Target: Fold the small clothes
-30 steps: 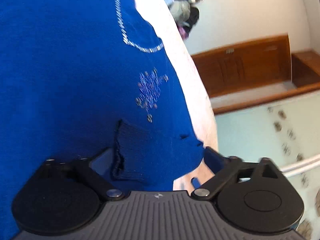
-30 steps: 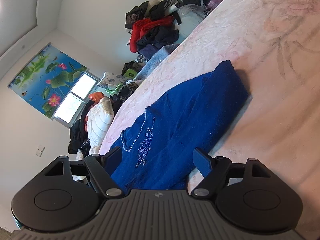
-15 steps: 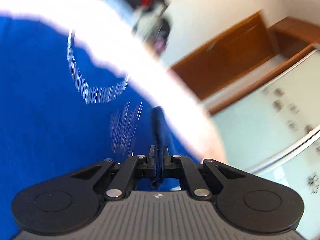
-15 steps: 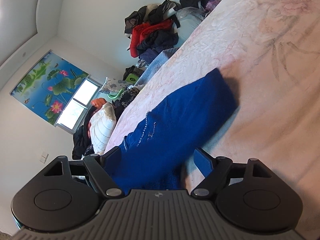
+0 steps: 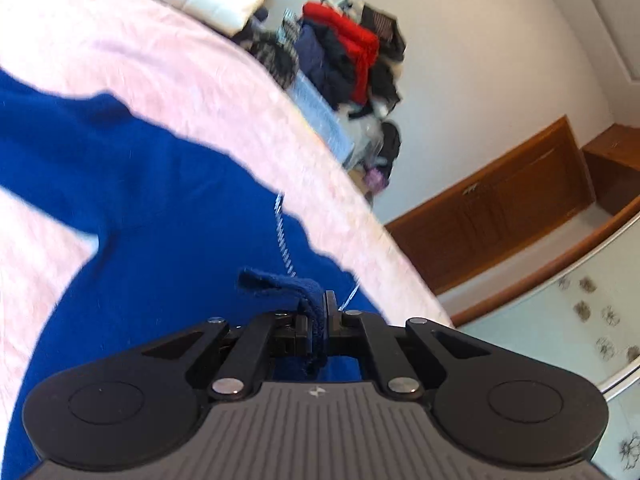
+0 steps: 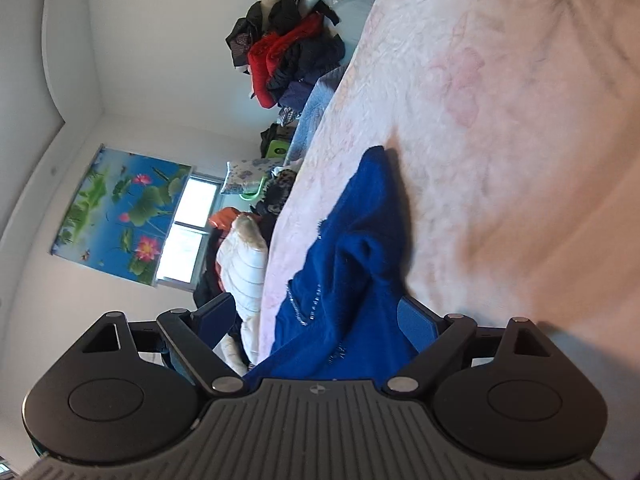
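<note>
Blue sweater point(image 5: 152, 200) on the pink bed point(image 5: 120, 52)
Left tool point(image 5: 318, 312) pinches a sweater fold; right tool point(image 6: 316, 316) gapes wide around it.

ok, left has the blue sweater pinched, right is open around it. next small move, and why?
Probably close the right gripper on the blue sweater. Its jaws stand wide open with bunched fabric between them, while the left gripper is already shut on a knit edge. A second grip would let both hands carry the fold across the pink bedspread.

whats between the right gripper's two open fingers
Blue sweater fabric fills the gap between the open right gripper fingers, seen in the right wrist view.
</note>
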{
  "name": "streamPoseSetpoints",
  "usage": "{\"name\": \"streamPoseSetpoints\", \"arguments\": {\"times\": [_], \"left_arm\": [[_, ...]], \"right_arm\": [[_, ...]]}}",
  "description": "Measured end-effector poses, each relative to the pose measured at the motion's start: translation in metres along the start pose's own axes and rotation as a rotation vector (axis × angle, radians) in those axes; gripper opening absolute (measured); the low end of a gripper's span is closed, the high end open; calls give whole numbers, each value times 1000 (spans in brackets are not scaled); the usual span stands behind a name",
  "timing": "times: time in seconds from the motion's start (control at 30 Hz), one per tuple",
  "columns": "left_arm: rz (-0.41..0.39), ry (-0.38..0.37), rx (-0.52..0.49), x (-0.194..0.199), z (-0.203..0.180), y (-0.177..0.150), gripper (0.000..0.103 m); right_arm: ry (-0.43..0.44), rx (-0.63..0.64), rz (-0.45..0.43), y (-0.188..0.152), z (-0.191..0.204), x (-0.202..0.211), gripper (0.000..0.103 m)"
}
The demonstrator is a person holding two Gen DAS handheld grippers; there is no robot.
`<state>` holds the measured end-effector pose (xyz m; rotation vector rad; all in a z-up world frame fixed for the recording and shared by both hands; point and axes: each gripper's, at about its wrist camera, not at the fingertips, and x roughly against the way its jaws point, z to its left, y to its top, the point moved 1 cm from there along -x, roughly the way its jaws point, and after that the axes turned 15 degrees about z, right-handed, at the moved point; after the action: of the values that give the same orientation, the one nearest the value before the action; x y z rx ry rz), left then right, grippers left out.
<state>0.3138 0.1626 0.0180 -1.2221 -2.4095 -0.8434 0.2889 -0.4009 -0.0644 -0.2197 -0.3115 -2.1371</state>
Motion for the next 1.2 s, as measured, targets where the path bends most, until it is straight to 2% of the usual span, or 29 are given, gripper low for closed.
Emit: {"name": "streamPoseSetpoints", "arguments": {"times": [0.1,0.17,0.23,0.3,0.4,0.5,0.6,0.7,0.77,0.83,0.87,0.9,0.93,0.97,1.03,1.07,1.1,1.17,1.2], "left_arm": [[-31,-25,-12,12,-13,10,4],[3,-8,-21,5,-17,10,4],[36,1,-25,-9,-16,3,4],[54,-47,-6,-10,-13,-4,4],[55,-161,14,3,-22,-1,4],[38,-230,-19,20,-40,5,4],[14,-271,-40,32,-50,12,4],[1,-275,-40,35,-50,16,4],[2,-262,-39,32,-46,17,4],[4,-237,-22,30,-39,18,4],[5,-228,-5,28,-32,18,4],[5,-219,8,27,-28,18,4],[6,-209,13,27,-23,18,4],[2,-205,12,28,-20,17,4],[-28,-173,-9,31,-14,14,4],[-43,-119,-30,30,-9,12,4],[-39,-33,-38,23,-1,11,4],[26,109,13,1,26,10,4],[65,157,28,-10,39,9,4]], "right_arm": [[35,-57,9,10,-1,-18,90],[94,-133,29,14,-7,-35,90],[114,-199,46,15,-11,-53,90],[84,-221,62,14,-10,-70,90],[49,-194,52,15,-3,-85,89],[20,-224,5,20,0,-91,90],[-36,-267,-30,23,1,-97,89],[-89,-232,-20,24,10,-109,90],[-98,-204,-21,24,12,-113,90],[-97,-211,-50,25,10,-109,84],[-99,-223,-68,27,7,-105,72],[-96,-219,-73,29,6,-101,47],[-103,-209,-67,30,8,-98,34],[-111,-202,-69,28,12,-94,13],[-110,-141,-66,24,22,-85,15],[-137,-103,-57,23,23,-84,18],[-190,-93,-32,25,19,-87,30],[-263,-154,22,30,3,-93,40],[-246,-175,24,29,-2,-93,34]]}}
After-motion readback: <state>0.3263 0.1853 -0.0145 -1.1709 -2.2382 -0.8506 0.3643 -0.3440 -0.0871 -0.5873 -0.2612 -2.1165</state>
